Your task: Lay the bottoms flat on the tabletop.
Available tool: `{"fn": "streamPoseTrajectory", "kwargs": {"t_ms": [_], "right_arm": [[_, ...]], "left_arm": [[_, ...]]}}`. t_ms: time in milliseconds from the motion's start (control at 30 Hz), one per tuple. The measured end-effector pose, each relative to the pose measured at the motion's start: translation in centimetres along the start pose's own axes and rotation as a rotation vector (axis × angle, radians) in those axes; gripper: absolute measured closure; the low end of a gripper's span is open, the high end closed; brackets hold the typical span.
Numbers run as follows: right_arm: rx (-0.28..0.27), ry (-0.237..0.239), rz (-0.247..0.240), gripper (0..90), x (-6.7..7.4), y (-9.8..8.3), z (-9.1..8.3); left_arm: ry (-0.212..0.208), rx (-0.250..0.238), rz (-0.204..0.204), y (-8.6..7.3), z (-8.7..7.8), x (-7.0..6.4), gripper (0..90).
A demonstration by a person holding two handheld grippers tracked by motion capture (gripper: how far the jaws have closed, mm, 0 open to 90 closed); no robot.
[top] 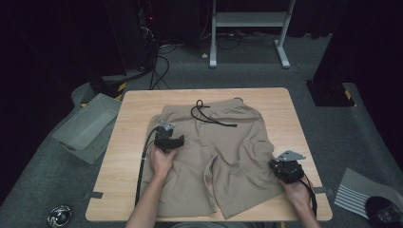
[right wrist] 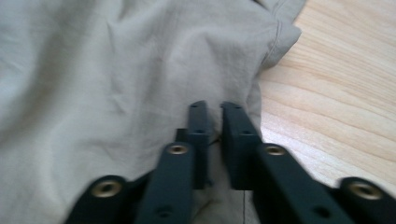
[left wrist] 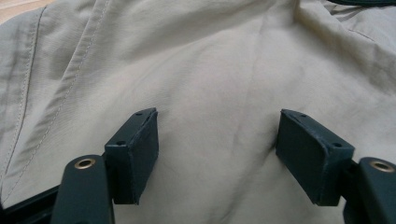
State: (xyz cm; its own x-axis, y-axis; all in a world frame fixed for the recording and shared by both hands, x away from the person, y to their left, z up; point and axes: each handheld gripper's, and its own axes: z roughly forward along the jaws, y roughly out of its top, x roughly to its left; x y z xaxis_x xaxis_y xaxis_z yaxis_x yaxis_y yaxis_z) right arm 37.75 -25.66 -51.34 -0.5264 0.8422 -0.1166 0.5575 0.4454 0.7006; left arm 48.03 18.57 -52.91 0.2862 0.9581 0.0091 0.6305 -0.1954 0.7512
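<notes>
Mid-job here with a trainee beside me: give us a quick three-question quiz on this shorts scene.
1. True or false: the left hand-held gripper stands open over the beige shorts.
2. The right hand-held gripper is nearly closed at which part of the shorts: a) waistband b) outer edge of a leg c) black drawstring?
3. What lies on the floor left of the wooden table?

Key: 1 true; 2 b; 3 a grey bin.

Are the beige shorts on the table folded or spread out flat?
Spread out. In the high view the shorts lie flat on the table, both legs apart and pointing toward the person, with the black drawstring loose on the waistband.
</notes>
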Motion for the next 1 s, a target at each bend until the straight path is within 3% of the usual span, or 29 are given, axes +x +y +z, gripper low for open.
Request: {"fn": "streamPoseTrajectory", "kwargs": {"t_ms": [67, 167, 300, 367, 400, 500, 633, 767, 900, 1000], "right_arm": [[-0.048, -0.022, 0.010, 65.7, -0.1, 0.8, -0.1], [-0.092, -0.034, 0.015, 62.6, -0.1, 2.5, 0.4], [-0.049, -0.027, 0.037, 70.5, -0.6, 4.0, 2.9], [0.011, -0.007, 0.037, 77.5, -0.8, 3.9, 4.1], [0.015, 0.000, 0.038, 80.2, -0.8, 3.6, 4.3], [0.019, 0.004, 0.029, 85.7, -1.0, 2.7, 3.4], [0.038, 0.002, 0.012, 86.1, -1.2, 1.2, 1.7], [0.040, 0.006, -0.001, 74.6, -0.9, 1.5, 1.4], [-0.041, -0.007, 0.023, 63.4, -0.7, 3.7, 2.8], [-0.047, -0.006, 0.032, 60.9, -0.5, 5.3, 4.5]], "left_arm": [[0.000, 0.000, 0.000, 0.0, 0.0, 0.0, 30.0], [0.000, 0.000, 0.000, 0.0, 0.0, 0.0, 30.0], [-0.001, 0.000, 0.000, 0.0, 0.0, 0.0, 30.0], [-0.001, 0.000, 0.000, 0.0, 0.0, 0.0, 30.0], [-0.001, 0.000, 0.001, 0.0, 0.0, 0.0, 30.0], [-0.001, 0.000, 0.000, 0.0, 0.0, 0.0, 30.0], [-0.001, 0.000, 0.000, 0.0, 0.0, 0.0, 30.0], [0.000, 0.000, 0.000, 0.0, 0.0, 0.0, 30.0], [-0.001, 0.000, 0.000, 0.0, 0.0, 0.0, 30.0], [-0.001, 0.001, 0.000, 0.0, 0.0, 0.0, 30.0]]}}
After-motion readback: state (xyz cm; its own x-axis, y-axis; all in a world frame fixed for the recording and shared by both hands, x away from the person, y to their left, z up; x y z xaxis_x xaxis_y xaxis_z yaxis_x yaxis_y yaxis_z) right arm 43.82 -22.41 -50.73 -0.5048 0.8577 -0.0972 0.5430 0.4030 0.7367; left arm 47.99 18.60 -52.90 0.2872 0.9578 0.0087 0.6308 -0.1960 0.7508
